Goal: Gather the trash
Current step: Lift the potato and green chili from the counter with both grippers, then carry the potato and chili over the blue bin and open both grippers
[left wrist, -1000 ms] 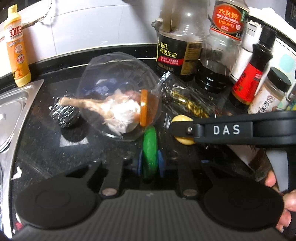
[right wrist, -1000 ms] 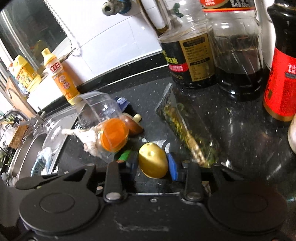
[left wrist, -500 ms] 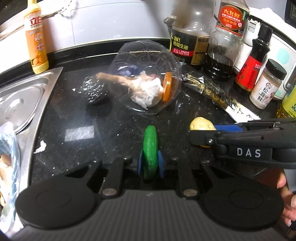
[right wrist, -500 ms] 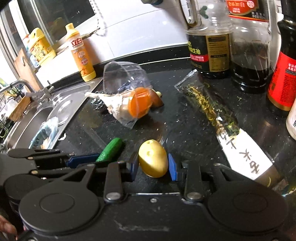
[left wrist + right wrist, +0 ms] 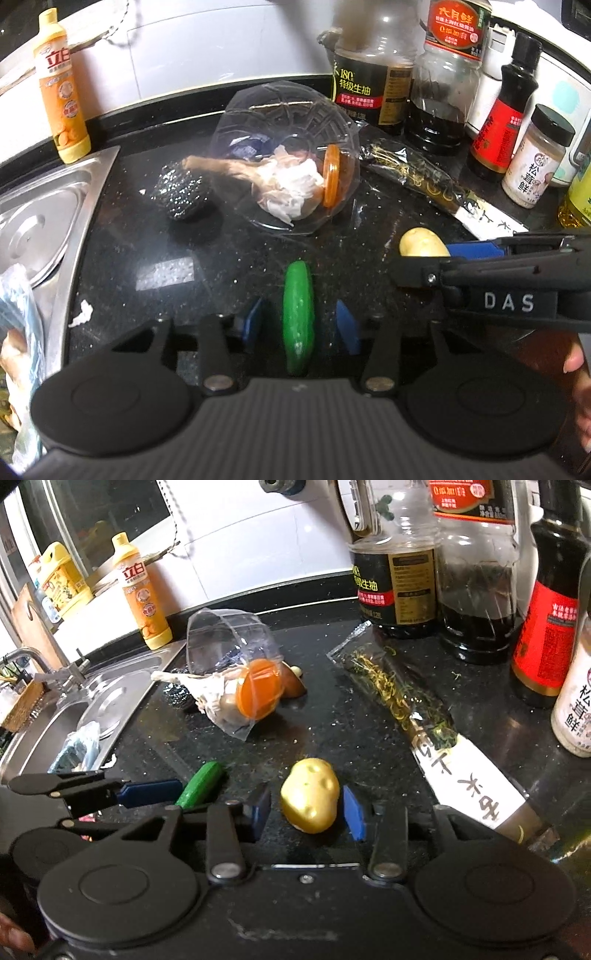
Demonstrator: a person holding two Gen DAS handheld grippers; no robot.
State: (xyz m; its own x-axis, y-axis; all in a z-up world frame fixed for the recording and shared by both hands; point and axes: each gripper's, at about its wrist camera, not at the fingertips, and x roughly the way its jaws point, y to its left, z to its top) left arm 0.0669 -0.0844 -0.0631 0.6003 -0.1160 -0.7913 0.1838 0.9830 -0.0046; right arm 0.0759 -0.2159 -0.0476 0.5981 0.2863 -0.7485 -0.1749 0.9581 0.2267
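Both claws part-open, each with a toy vegetable lying loose between its pads on the black surface (image 5: 155, 236).

The left claw (image 5: 300, 322) has just been opening; its blue pads stand clear on either side of the green cucumber (image 5: 298, 315), which lies lengthwise on the surface. The right claw (image 5: 308, 810) has likewise just been opening, its pads not pressing the yellow potato (image 5: 310, 794) resting between them. Farther back, near the sink (image 5: 33, 206), a clear plastic cup (image 5: 284, 162) lies tipped on its side holding crumpled white tissue (image 5: 295, 184), a bone (image 5: 218, 166) and an orange lid (image 5: 331, 175).
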